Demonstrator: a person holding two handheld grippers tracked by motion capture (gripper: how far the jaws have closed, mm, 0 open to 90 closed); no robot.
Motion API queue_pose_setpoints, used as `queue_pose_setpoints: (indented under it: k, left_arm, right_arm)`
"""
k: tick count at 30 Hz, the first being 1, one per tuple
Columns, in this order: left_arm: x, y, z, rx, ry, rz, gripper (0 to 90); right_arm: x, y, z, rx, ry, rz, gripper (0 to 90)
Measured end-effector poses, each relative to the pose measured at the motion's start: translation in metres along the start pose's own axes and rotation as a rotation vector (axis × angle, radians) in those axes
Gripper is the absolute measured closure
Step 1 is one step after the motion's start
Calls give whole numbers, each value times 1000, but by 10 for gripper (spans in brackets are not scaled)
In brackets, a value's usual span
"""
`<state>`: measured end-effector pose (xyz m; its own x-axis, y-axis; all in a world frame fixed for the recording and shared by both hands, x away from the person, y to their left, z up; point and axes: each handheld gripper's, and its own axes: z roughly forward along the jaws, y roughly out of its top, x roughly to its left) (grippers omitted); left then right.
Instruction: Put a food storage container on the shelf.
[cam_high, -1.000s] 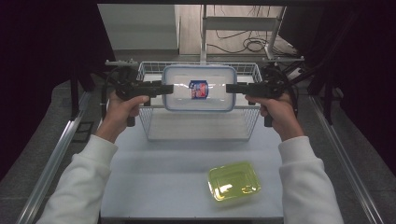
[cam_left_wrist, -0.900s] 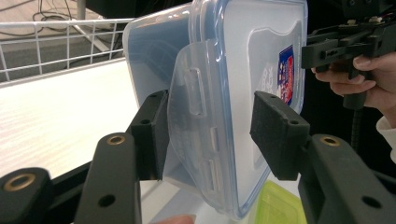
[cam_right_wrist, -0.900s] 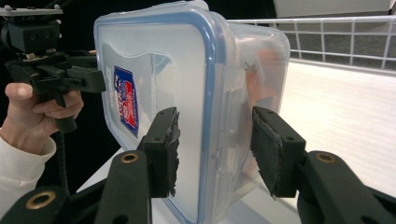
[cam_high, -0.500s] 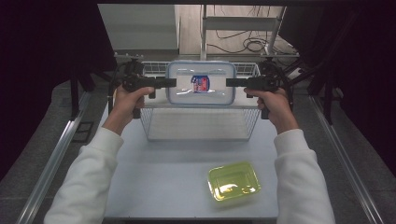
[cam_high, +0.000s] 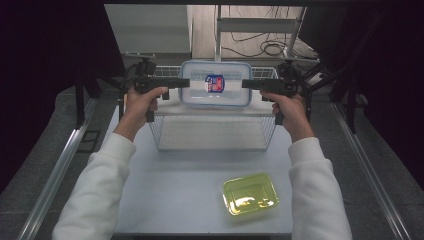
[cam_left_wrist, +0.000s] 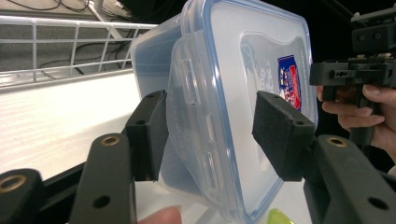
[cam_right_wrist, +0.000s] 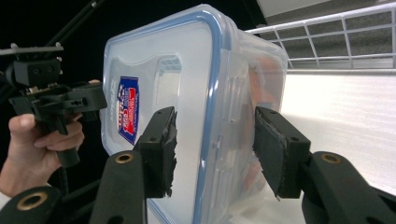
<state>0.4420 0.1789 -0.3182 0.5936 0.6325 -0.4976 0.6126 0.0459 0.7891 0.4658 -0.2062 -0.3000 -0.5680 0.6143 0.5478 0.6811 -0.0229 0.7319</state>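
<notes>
The box (cam_high: 216, 84), a clear lidded container with a blue seal, sits at the far end of the wire basket (cam_high: 215, 132), one short end between the jaws of each gripper. In the left gripper (cam_left_wrist: 212, 135) view the pads stand a little off the latch flap and the lid; in the right gripper (cam_right_wrist: 215, 149) view there is a gap on both sides too, so both grippers are apart around the box and no longer clamp it. You seem to be at the release step of setting the box down. Both jaws have just been opening, with the box between them. Against the earlier high view, the box has gone farther back. Next, draw both grippers straight outward, clear of the latches, without nudging the box. The yellow tray (cam_high: 250, 193) lies near you, well apart.
</notes>
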Motion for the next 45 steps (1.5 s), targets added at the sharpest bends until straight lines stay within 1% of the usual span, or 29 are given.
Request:
queue_pose_setpoints:
  k: [2, 4, 5, 6, 7, 8, 9, 10, 12, 15, 17, 18, 20, 21, 22, 24, 25, 26, 27, 28, 29, 31, 34, 35, 37, 39, 40, 42, 45]
  left_arm:
    - [1, 0, 2, 4, 21, 0, 442]
    - [2, -1, 5, 13, 19, 0, 443]
    - [1, -1, 7, 17, 40, 5, 430]
    - [1, -2, 9, 19, 59, 8, 399]
    - [3, -3, 9, 19, 47, -5, 386]
    - [4, -3, 9, 17, 37, -15, 392]
    - [4, -4, 8, 10, 42, -13, 395]
    - [3, -4, 8, 8, 45, -9, 393]
    - [2, -4, 8, 13, 41, -9, 376]
    - [-1, -4, 4, -3, 48, -1, 349]
    - [-2, -5, -1, -7, 54, 5, 318]
    - [-3, -5, -4, -14, 59, 2, 300]
    - [-4, -7, -10, -21, 55, 2, 277]
    - [-5, -9, -14, -25, 50, 5, 274]
    - [-5, -10, -16, -28, 48, 8, 264]
    - [-8, -14, -23, -31, 35, 17, 253]
    - [-9, -16, -26, -34, 30, 24, 249]
    - [-10, -18, -28, -39, 24, 22, 249]
    - [-11, -20, -30, -39, 18, 24, 248]
    - [-12, -21, -32, -40, 13, 26, 247]
    - [-14, -23, -33, -38, 9, 30, 244]
    - [-17, -26, -36, -35, 9, 40, 235]
    - [-19, -30, -38, -32, 12, 44, 226]
    - [-20, -32, -39, -27, 16, 52, 223]
    - [-21, -35, -40, -22, 18, 57, 222]
    - [-22, -37, -42, -18, 16, 65, 220]
    - [-22, -38, -42, -16, 17, 68, 220]
    - [-22, -39, -43, -15, 14, 75, 220]
    - [-21, -41, -44, -10, 12, 71, 219]
  right_arm:
    - [-1, 0, 1, 1, -5, 18, 496]
    - [-3, 0, 4, 2, -16, 43, 467]
    - [-3, -1, 6, 9, -28, 54, 447]
    - [-4, -1, 8, 17, -48, 57, 448]
    - [-3, -2, 10, 25, -70, 52, 439]
    - [-3, -3, 10, 20, -72, 65, 441]
    - [-2, -3, 10, 12, -73, 81, 437]
    - [0, -5, 10, -3, -87, 92, 426]
    - [5, -6, 9, -28, -114, 84, 404]
    - [11, -8, 4, -66, -128, 78, 415]
    - [14, -10, -4, -87, -148, 57, 483]
    - [15, -12, -9, -99, -158, 45, 532]
    - [17, -17, -17, -101, -150, 15, 668]
    - [19, -19, -20, -92, -149, -2, 708]
    - [21, -24, -22, -72, -151, -31, 767]
    - [25, -32, -24, -43, -146, -70, 813]
    - [28, -39, -25, -29, -139, -97, 839]
    - [32, -44, -24, -10, -136, -123, 851]
    - [34, -48, -24, -2, -132, -146, 870]
    - [37, -52, -22, 10, -115, -162, 889]
    - [39, -57, -19, 25, -100, -176, 895]
    - [43, -64, -10, 59, -85, -206, 897]
    - [45, -69, 4, 87, -93, -235, 898]
    - [45, -70, 7, 91, -97, -240, 898]
    - [43, -69, 14, 96, -111, -237, 898]
    - [40, -68, 18, 88, -124, -235, 899]
    - [38, -67, 19, 89, -122, -232, 899]
    - [34, -65, 20, 72, -132, -221, 899]
    - [30, -62, 21, 62, -139, -206, 899]
